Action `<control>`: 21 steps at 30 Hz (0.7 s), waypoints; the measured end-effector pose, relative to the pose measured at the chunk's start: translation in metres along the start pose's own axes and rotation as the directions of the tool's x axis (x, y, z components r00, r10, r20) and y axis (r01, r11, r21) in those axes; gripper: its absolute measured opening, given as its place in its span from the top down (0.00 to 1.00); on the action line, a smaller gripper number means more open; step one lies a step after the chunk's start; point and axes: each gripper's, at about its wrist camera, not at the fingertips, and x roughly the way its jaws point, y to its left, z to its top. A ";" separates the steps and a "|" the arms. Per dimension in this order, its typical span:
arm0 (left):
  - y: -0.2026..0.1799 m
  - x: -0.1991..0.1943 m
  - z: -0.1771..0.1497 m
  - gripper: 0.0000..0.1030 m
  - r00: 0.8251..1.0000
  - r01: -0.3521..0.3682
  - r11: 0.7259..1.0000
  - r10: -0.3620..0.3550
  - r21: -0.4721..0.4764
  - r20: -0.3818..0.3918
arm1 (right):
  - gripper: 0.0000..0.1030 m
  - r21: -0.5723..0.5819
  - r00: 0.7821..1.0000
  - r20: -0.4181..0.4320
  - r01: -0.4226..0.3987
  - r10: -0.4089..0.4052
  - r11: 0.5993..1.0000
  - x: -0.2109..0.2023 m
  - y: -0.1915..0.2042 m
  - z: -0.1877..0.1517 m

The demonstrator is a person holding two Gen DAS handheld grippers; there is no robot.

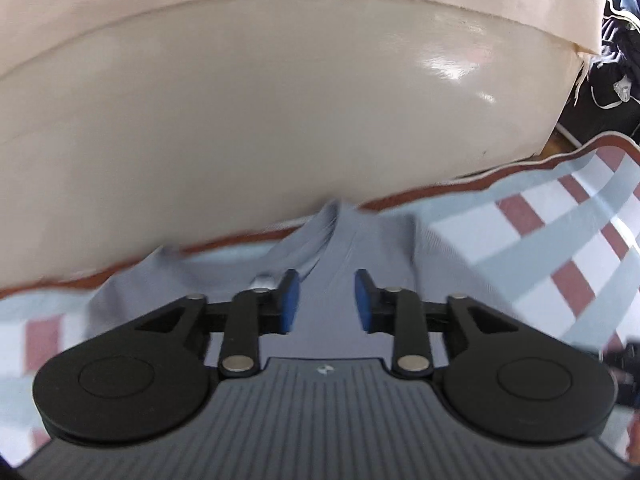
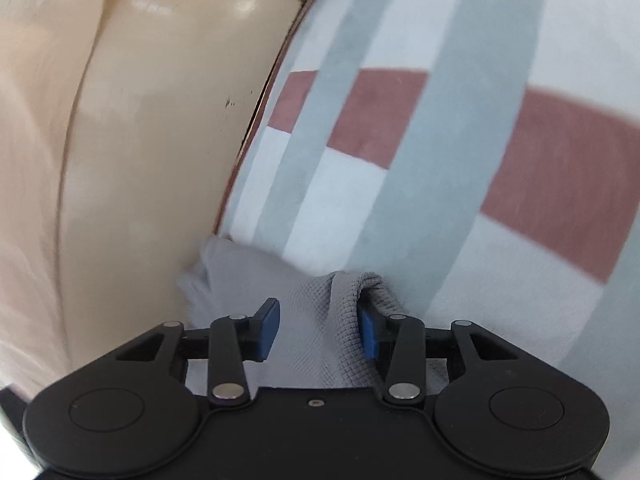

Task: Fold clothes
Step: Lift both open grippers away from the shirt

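Note:
A grey garment lies on a checked bedspread. In the left wrist view the grey garment (image 1: 340, 240) runs from under my left gripper (image 1: 326, 302) toward the bedspread's edge; the blue pads (image 1: 290, 300) stand apart and press on nothing. In the right wrist view the garment (image 2: 304, 320), a waffle-knit cloth, is bunched under my right gripper (image 2: 318, 330). A raised fold of it rests against and over the right pad (image 2: 366, 332), while the left pad is clear of it. That gripper is open too.
The bedspread (image 1: 540, 240) (image 2: 440, 140) has grey, white and reddish-brown checks and a brown hem. Beyond its edge is a glossy beige padded surface (image 1: 260, 120) (image 2: 152, 140) with a seam. Dark clothing (image 1: 616, 60) is piled at the far right.

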 end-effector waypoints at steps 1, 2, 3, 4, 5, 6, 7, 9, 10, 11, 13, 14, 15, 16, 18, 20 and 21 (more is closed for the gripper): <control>0.004 -0.016 -0.009 0.70 1.000 -0.016 1.000 0.016 0.006 -0.003 | 0.54 -0.021 1.000 0.012 0.023 -0.023 1.000 -0.002 0.006 -0.001; 0.008 -0.031 -0.019 0.69 0.999 -0.036 0.999 0.036 0.024 -0.003 | 0.54 -0.036 0.998 0.014 0.056 -0.055 0.998 -0.003 0.012 -0.001; 0.011 -0.046 -0.030 0.66 0.998 -0.065 0.997 0.065 0.051 -0.001 | 0.54 -0.050 0.996 0.014 0.090 -0.089 0.995 -0.005 0.018 -0.001; 0.013 -0.060 -0.041 0.63 0.995 -0.098 0.992 0.098 0.077 0.004 | 0.52 -0.064 0.992 0.016 0.124 -0.123 0.990 -0.006 0.024 -0.001; 0.016 -0.075 -0.054 0.57 0.991 -0.132 0.987 0.131 0.089 0.021 | 0.52 -0.173 0.987 -0.016 0.157 -0.162 0.972 -0.014 0.032 -0.004; 0.020 -0.089 -0.067 0.56 0.985 -0.168 0.981 0.164 0.095 0.046 | 0.52 -0.296 0.977 -0.049 0.183 -0.206 0.938 -0.023 0.041 -0.006; 0.024 -0.104 -0.080 0.55 0.978 -0.203 0.974 0.197 0.099 0.071 | 0.52 -0.414 0.965 -0.075 0.200 -0.253 0.888 -0.031 0.050 -0.008; 0.036 -0.133 -0.105 0.45 0.966 -0.246 0.965 0.236 0.093 0.105 | 0.51 -0.712 0.950 -0.076 0.160 -0.302 0.684 -0.054 0.077 -0.029; 0.043 -0.146 -0.116 0.44 0.964 -0.250 0.965 0.241 0.083 0.110 | 0.51 -0.754 0.956 -0.092 0.115 -0.277 0.647 -0.069 0.077 -0.028; 0.050 -0.154 -0.126 0.42 0.967 -0.243 0.968 0.236 0.067 0.098 | 0.51 -0.784 0.962 -0.111 0.070 -0.249 0.617 -0.084 0.076 -0.026; 0.062 -0.167 -0.147 0.42 0.973 -0.225 0.974 0.223 0.035 0.062 | 0.51 -0.796 0.966 -0.156 0.001 -0.207 0.605 -0.100 0.062 -0.012; 0.067 -0.172 -0.158 0.42 0.974 -0.224 0.974 0.222 0.031 0.044 | 0.51 -0.838 0.959 -0.162 -0.010 -0.231 0.546 -0.100 0.055 -0.017; 0.069 -0.174 -0.170 0.42 0.972 -0.234 0.972 0.233 0.037 0.030 | 0.51 -0.865 0.956 -0.163 -0.019 -0.244 0.502 -0.090 0.056 -0.018; 0.070 -0.176 -0.180 0.42 0.968 -0.249 0.967 0.248 0.044 0.026 | 0.51 -0.880 0.952 -0.168 -0.027 -0.256 0.474 -0.082 0.053 -0.021; 0.071 -0.179 -0.199 0.42 0.960 -0.281 0.958 0.280 0.057 0.026 | 0.51 -0.905 0.949 -0.164 -0.036 -0.268 0.424 -0.069 0.051 -0.035; 0.073 -0.181 -0.217 0.41 0.954 -0.300 0.952 0.300 0.054 0.022 | 0.52 -0.920 0.958 -0.112 0.001 -0.265 0.392 -0.062 0.034 -0.048; 0.076 -0.183 -0.225 0.39 0.957 -0.289 0.957 0.289 0.030 0.006 | 0.52 -0.926 0.961 -0.084 0.021 -0.262 0.376 -0.059 0.026 -0.055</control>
